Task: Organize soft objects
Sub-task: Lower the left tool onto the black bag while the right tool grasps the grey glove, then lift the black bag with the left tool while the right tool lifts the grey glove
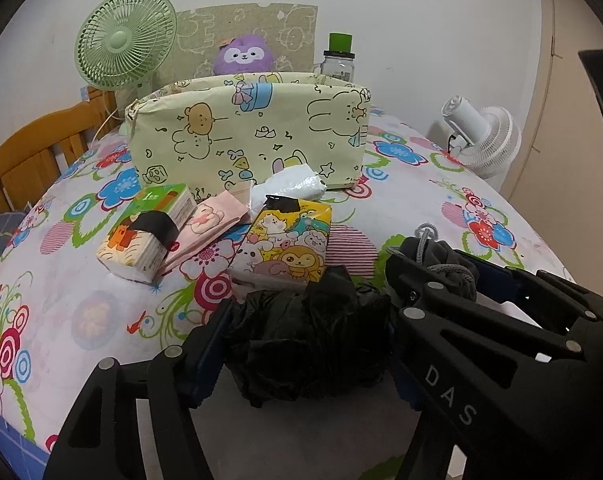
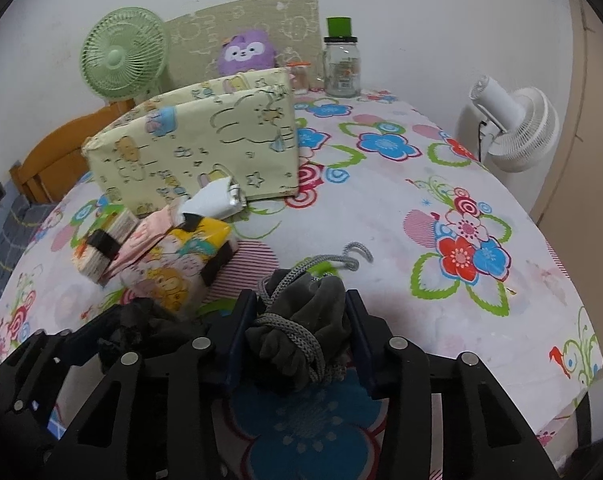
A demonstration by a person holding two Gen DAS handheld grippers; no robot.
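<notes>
Left wrist view: the left hand-held gripper is clamped on a crumpled black bag, tissue packs just ahead, fabric bin beyond.

Right wrist view: the right hand-held gripper is clamped on a grey drawstring pouch; its loose cord trails forward and could snag on the nearby packs

white wall | wooden bedframe | floral tablecloth

Purple plush toy: lower half hidden behind yellow cartoon-print fabric bin. Bin interior not visible. Clear glass jar label too small to read.
</notes>
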